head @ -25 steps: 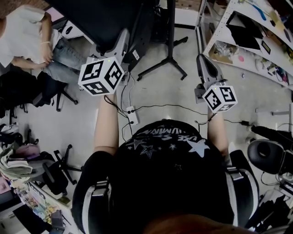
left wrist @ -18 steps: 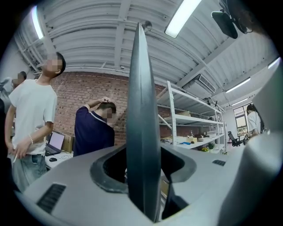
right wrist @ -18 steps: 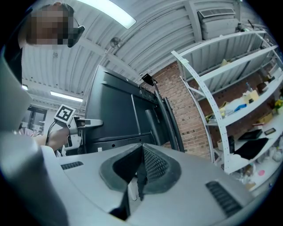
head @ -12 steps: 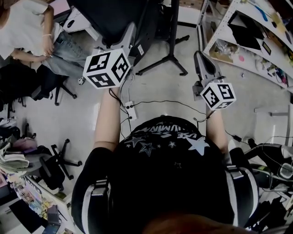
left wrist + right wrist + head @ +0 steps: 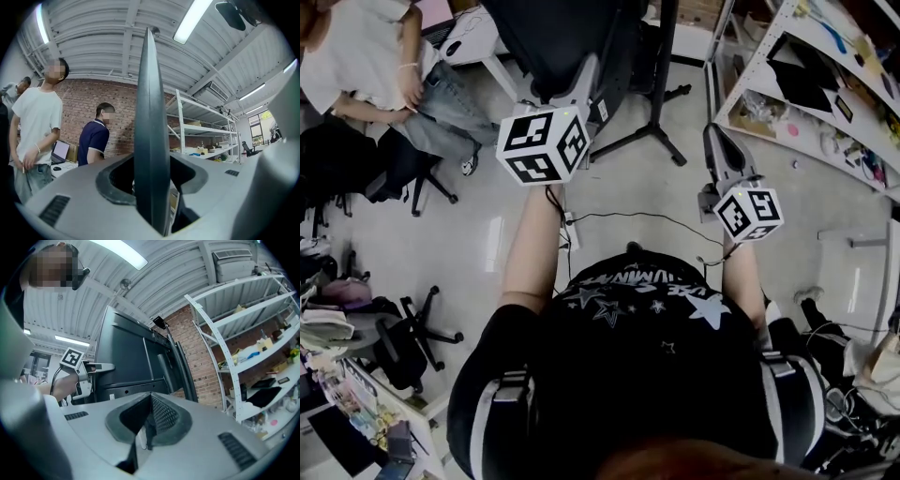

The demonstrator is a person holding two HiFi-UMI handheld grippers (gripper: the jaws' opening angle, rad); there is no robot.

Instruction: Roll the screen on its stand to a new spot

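The screen (image 5: 553,37) is a big black panel at the top of the head view. My left gripper (image 5: 584,82) reaches up to its lower edge and is shut on it. In the left gripper view the screen (image 5: 151,140) stands edge-on between the jaws as a thin dark slab. The right gripper view shows the screen's black back (image 5: 131,362) with my left gripper (image 5: 105,366) holding its side. A black pole on spread legs (image 5: 661,84) stands just right of the panel. My right gripper (image 5: 717,141) points up over bare floor, apart from the screen, shut and holding nothing (image 5: 147,427).
A person in a white shirt (image 5: 375,66) sits at the top left beside office chairs (image 5: 403,337). White shelving (image 5: 797,84) fills the right. A power strip with cables (image 5: 569,230) lies on the floor between my arms. Two people (image 5: 35,131) stand before a brick wall.
My left gripper and the screen it holds have shifted to the right in the head view. The right gripper has dropped slightly. The clutter at the lower right has changed as the view moved.
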